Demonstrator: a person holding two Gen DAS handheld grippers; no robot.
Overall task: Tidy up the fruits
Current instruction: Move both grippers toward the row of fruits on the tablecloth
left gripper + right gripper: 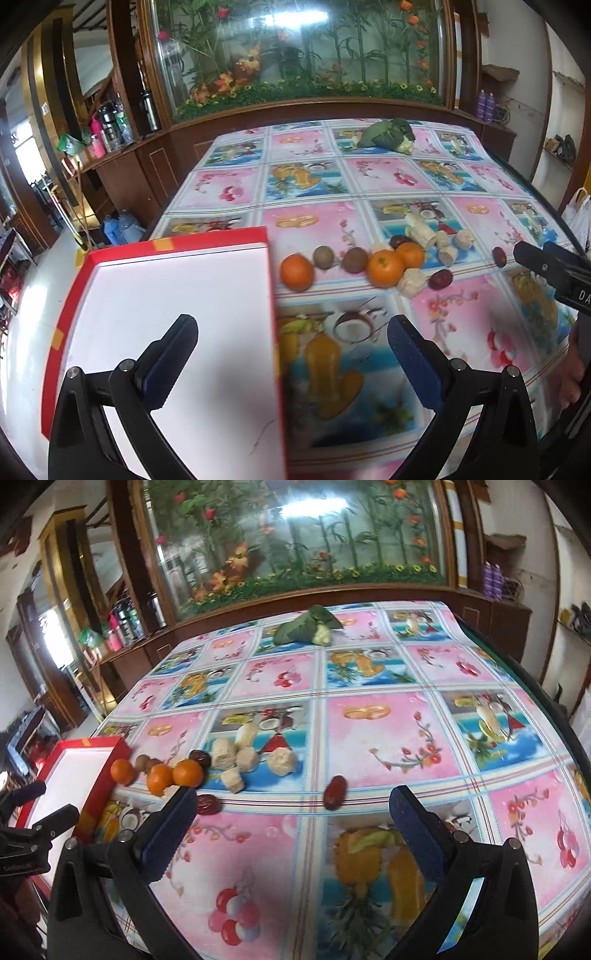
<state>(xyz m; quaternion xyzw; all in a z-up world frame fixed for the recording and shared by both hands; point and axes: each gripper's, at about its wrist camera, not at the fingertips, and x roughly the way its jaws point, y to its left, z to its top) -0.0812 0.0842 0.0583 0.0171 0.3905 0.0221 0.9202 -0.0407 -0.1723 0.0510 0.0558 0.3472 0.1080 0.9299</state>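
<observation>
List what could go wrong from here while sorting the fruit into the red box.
1. The oranges are round and loose on a slick tablecloth; a nudge could roll them.
2. The fruit is tightly clustered: closing on one orange could knock the brown fruit or pale chunks beside it.
3. The red box seems to overhang the table's left edge; a push from the left gripper might tip it.

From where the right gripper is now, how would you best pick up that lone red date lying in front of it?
Grip the date across its narrow middle, coming straight down from above. It lies flat on the tablecloth, apart from the other fruit, and the right gripper is already open with room on both sides.
</observation>
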